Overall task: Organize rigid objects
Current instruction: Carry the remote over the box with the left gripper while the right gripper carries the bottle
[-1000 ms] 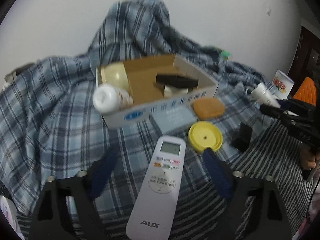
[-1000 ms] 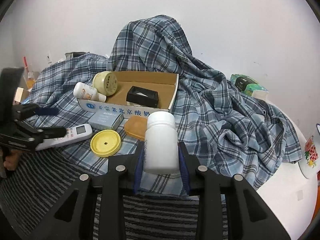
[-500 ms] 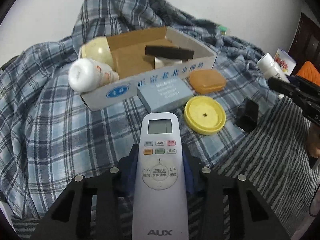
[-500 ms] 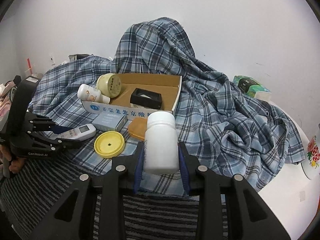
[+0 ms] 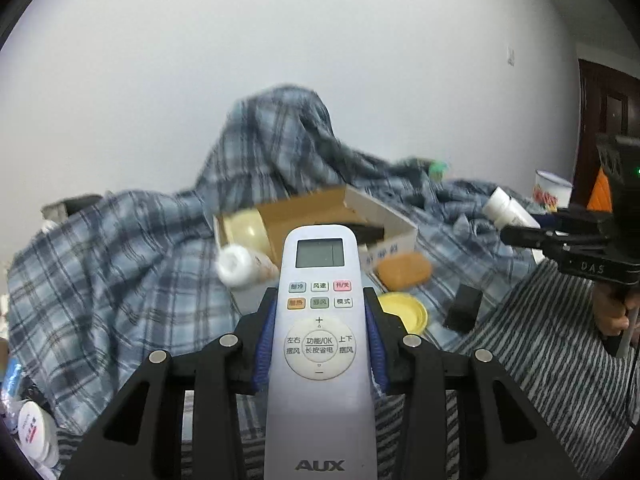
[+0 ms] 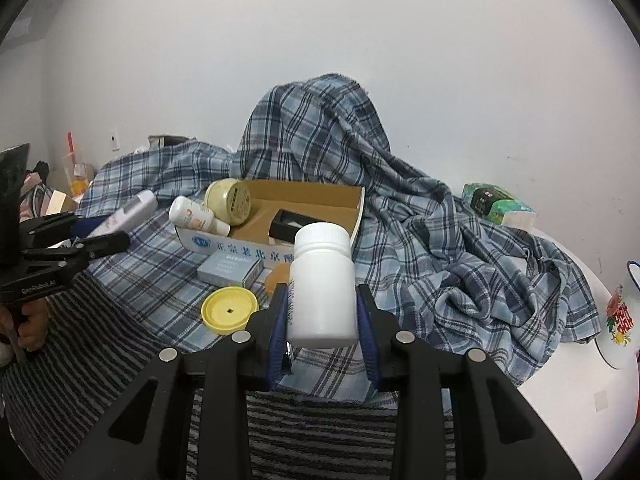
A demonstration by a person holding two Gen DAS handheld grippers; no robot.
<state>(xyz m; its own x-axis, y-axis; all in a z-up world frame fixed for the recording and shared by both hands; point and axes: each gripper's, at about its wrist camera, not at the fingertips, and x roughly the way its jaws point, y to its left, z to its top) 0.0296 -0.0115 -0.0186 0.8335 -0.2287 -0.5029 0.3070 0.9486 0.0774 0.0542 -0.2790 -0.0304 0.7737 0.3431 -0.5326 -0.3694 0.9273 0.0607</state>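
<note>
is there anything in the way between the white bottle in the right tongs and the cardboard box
Partly. The white bottle is clamped in the right tongs; between it and the cardboard box lie an orange case and a grey box against the front wall. Above them the path looks open.

On the remote control [image 5: 320, 340] I read "AUX" at the foot, and button labels 制冷, 风速, 开/关, 模式, with 功能/OK and 长按省电 on the round pad, 左右摆风 and 上下摆风 beside it. The left gripper's [image 6: 100, 240] frame reads "GenRobot.AI". The right gripper's [image 5: 516, 236] body shows "DAS". The cardboard box [image 6: 240, 246] front carries blue Chinese characters, 北京 among them; the rest I can't make out.
</note>
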